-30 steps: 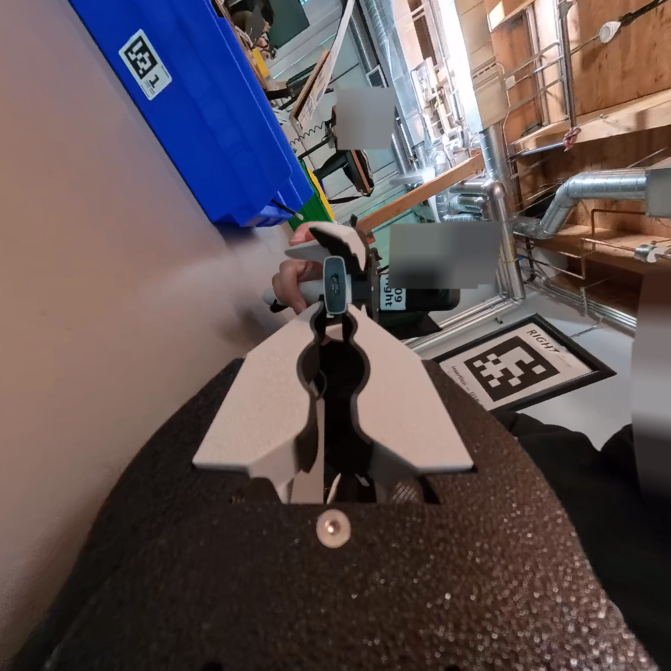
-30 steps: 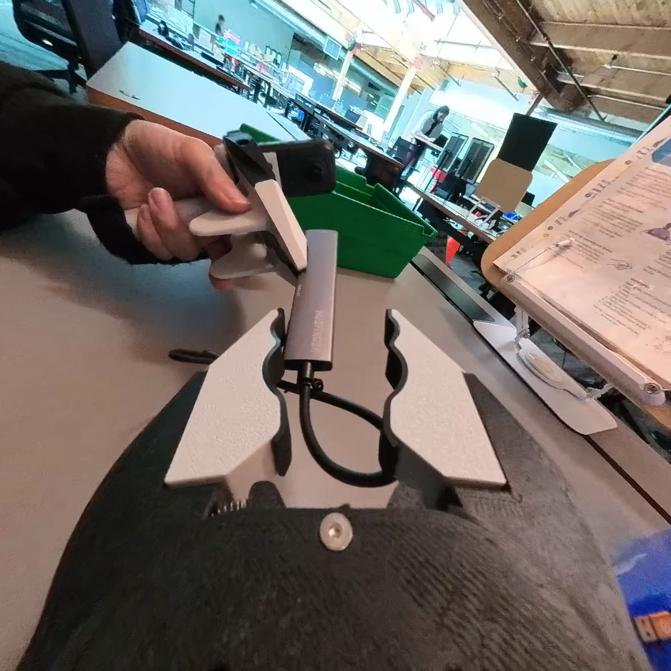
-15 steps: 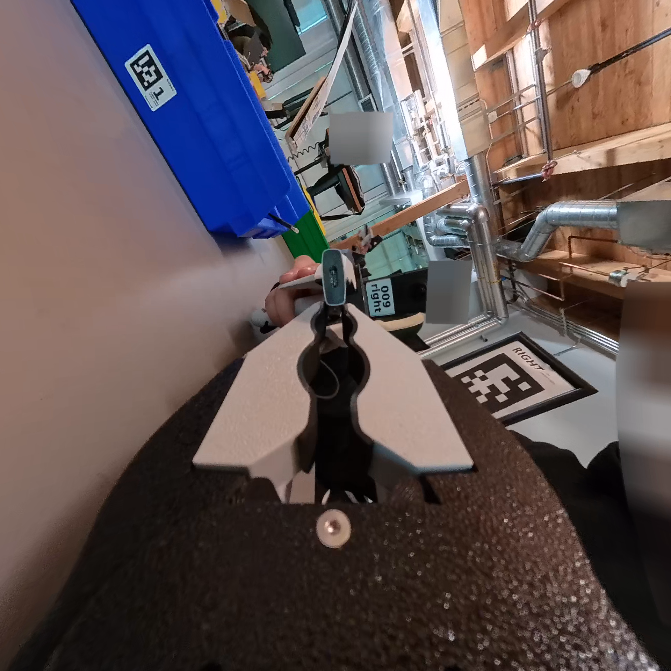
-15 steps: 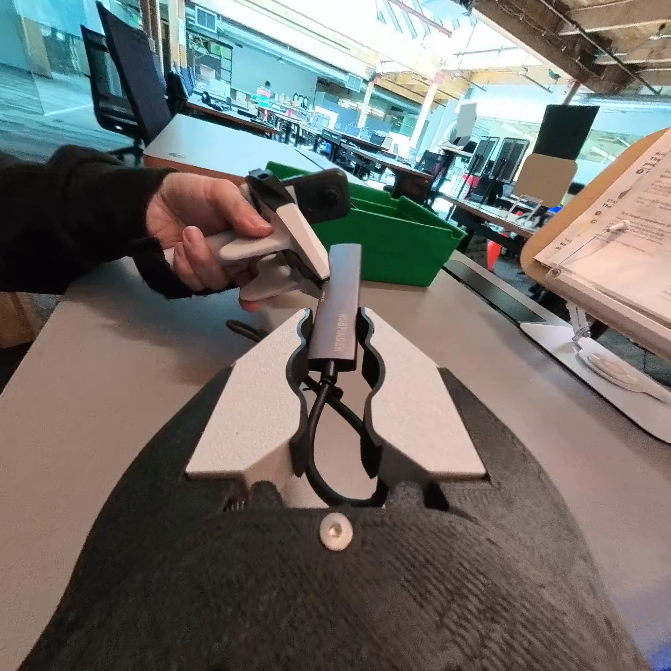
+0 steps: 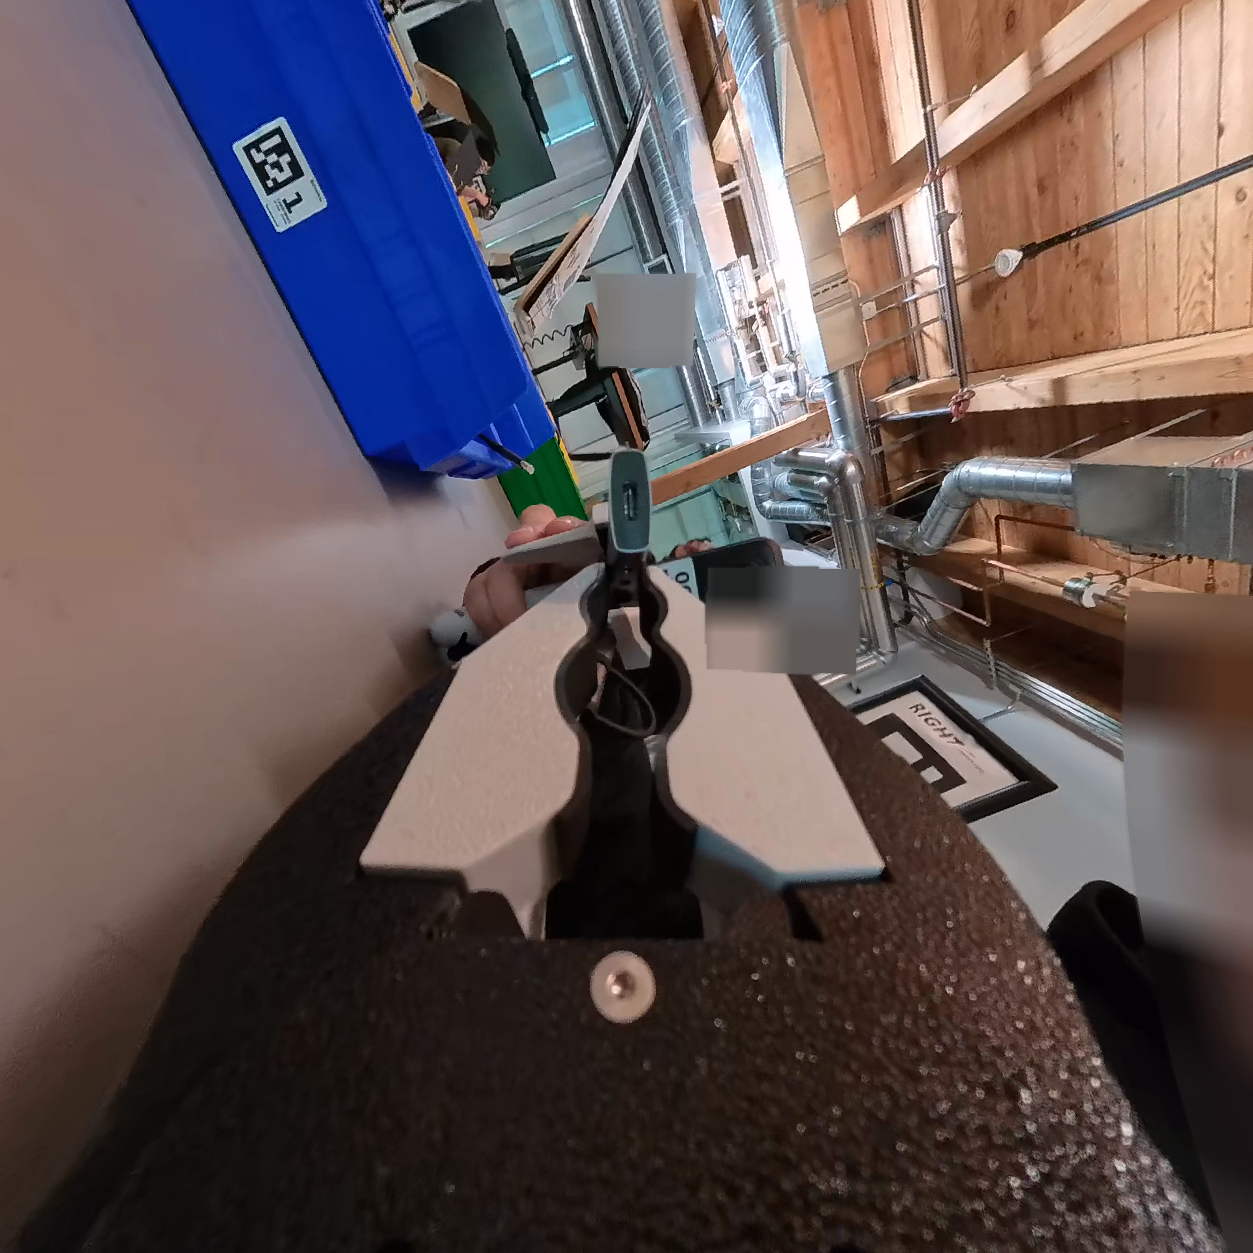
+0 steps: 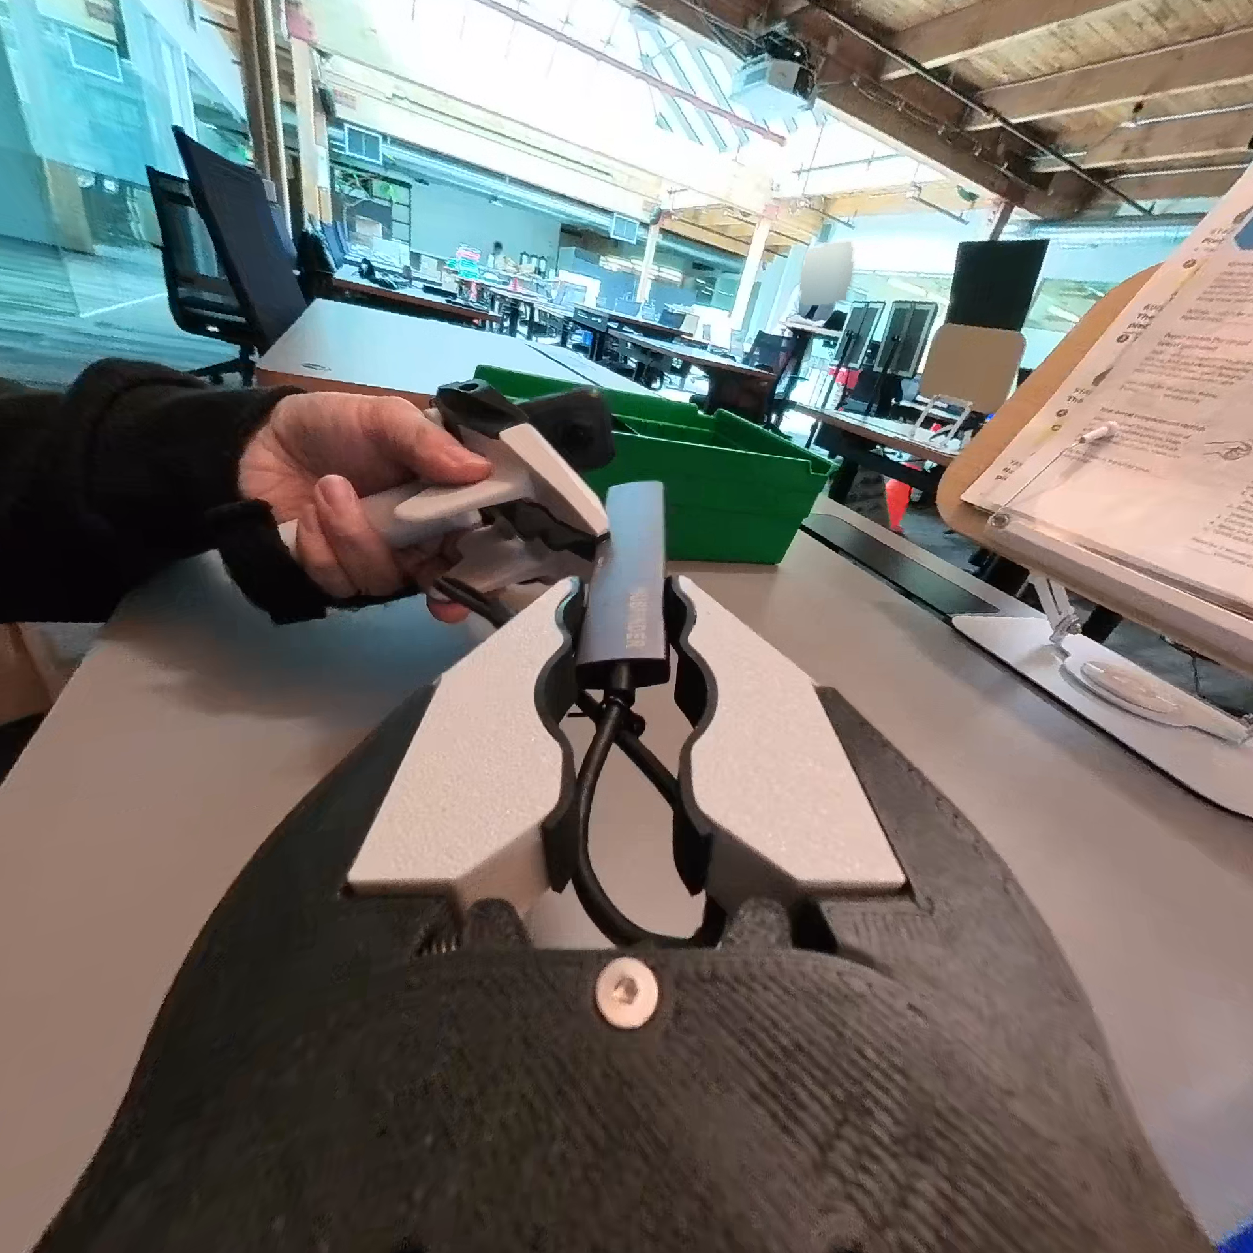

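**Both my grippers on one grey hub**

My right gripper (image 6: 627,610) pinches the dark grey hub (image 6: 627,576) at mid-frame, jaws pressed against its sides, its black cable (image 6: 597,800) looping back between my fingers. My left gripper (image 5: 620,583), fingertips nearly together, grips the same hub's end (image 5: 627,508) at centre frame (its port faces the camera). In the right wrist view, a hand (image 6: 352,474) holds that left gripper (image 6: 542,515) at centre left, above the grey table (image 6: 203,678). A green bin (image 6: 712,488) sits behind, a blue bin (image 5: 352,237) upper left in the left view.
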`<action>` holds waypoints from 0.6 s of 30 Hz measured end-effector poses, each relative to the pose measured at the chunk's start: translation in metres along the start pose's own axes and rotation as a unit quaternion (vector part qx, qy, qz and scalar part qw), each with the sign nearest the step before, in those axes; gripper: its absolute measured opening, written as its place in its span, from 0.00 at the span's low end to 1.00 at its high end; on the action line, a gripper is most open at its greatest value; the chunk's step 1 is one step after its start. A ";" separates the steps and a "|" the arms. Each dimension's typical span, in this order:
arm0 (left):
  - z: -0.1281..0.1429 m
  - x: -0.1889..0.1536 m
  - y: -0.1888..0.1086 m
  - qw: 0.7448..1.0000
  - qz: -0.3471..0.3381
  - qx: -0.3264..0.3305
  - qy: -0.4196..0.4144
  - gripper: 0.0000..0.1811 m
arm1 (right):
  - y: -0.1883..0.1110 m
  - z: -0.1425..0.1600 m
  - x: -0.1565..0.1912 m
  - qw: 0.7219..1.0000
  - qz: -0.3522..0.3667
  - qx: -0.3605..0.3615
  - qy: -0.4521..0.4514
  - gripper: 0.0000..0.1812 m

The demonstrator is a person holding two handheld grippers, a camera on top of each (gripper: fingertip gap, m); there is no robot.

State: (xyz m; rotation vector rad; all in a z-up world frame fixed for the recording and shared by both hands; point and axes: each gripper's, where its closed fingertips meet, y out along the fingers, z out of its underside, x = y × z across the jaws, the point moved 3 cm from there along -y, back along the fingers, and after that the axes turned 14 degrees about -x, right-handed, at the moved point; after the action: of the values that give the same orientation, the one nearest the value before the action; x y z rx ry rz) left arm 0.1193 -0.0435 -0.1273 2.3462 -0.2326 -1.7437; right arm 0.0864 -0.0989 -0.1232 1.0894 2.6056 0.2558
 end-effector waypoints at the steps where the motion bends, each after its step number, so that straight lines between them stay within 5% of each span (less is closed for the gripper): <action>1: -0.001 0.000 0.001 1.000 0.000 -0.006 -0.004 0.03 | 0.000 0.000 -0.001 1.000 0.005 0.000 -0.007 0.12; 8: 0.001 -0.002 0.002 1.000 0.004 -0.008 0.002 0.03 | -0.001 -0.002 0.000 0.999 0.003 -0.002 0.033 0.13; 11: -0.003 -0.016 0.001 0.993 0.002 0.005 0.122 0.05 | -0.004 -0.010 -0.003 0.996 -0.002 -0.039 0.086 0.13; 14: -0.031 -0.043 -0.014 0.944 -0.034 -0.026 0.326 0.11 | -0.015 -0.016 -0.015 0.988 0.014 -0.074 0.138 0.13; 18: -0.087 -0.081 -0.071 0.848 -0.152 -0.062 0.504 0.17 | -0.026 -0.022 -0.031 0.976 0.041 -0.114 0.182 0.13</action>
State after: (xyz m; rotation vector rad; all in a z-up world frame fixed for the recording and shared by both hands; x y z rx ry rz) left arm 0.1793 0.0514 -0.0469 2.9137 0.4267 -0.3609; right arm 0.0822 -0.1400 -0.1039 1.1573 2.7514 0.8235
